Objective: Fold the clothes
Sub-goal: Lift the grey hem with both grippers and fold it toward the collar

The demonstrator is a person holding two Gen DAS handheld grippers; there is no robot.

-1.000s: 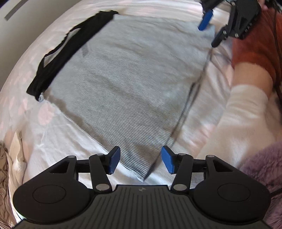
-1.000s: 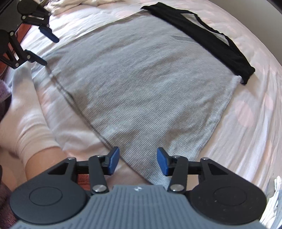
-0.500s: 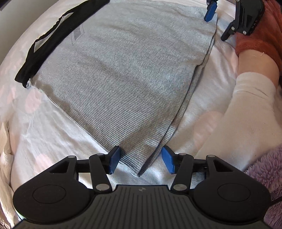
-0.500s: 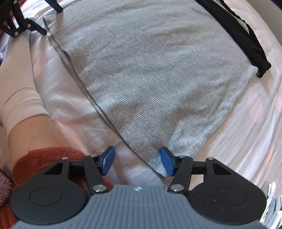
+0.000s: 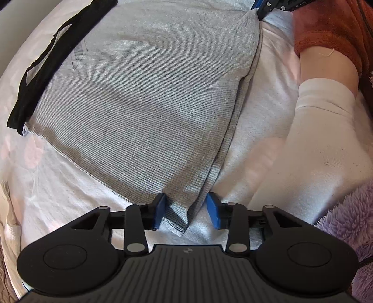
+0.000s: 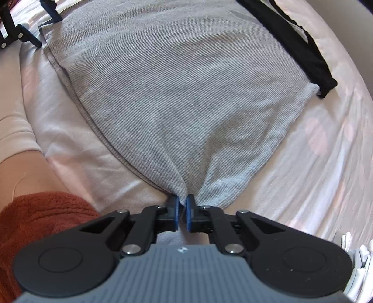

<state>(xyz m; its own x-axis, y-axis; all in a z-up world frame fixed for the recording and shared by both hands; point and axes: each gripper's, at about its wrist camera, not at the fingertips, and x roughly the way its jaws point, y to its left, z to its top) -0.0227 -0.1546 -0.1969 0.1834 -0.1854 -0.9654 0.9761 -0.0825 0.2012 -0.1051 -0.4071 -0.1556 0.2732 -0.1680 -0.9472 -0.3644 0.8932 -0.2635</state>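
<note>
A grey ribbed garment [image 5: 144, 102] lies folded flat on the bed, with a black trim [image 5: 53, 58] along its far edge. My left gripper [image 5: 187, 213] is open, its blue pads either side of the garment's near corner. My right gripper [image 6: 182, 213] is shut on the garment's other near corner [image 6: 186, 181], which bunches up between the pads. The garment also fills the right wrist view [image 6: 177, 93]. The right gripper shows at the top of the left wrist view [image 5: 268, 7], and the left gripper at the top left of the right wrist view [image 6: 23, 32].
A white bedsheet with pale pink spots [image 5: 256, 116] lies under the garment. The person's arm in a white sleeve [image 5: 321, 130] and rust fleece [image 5: 326, 32] is at the right. A purple fluffy fabric [image 5: 345, 209] sits at the lower right.
Both grippers have moved down onto the garment's near corners. The right gripper has shut on its corner. The left gripper's jaws stand narrower around its corner.
</note>
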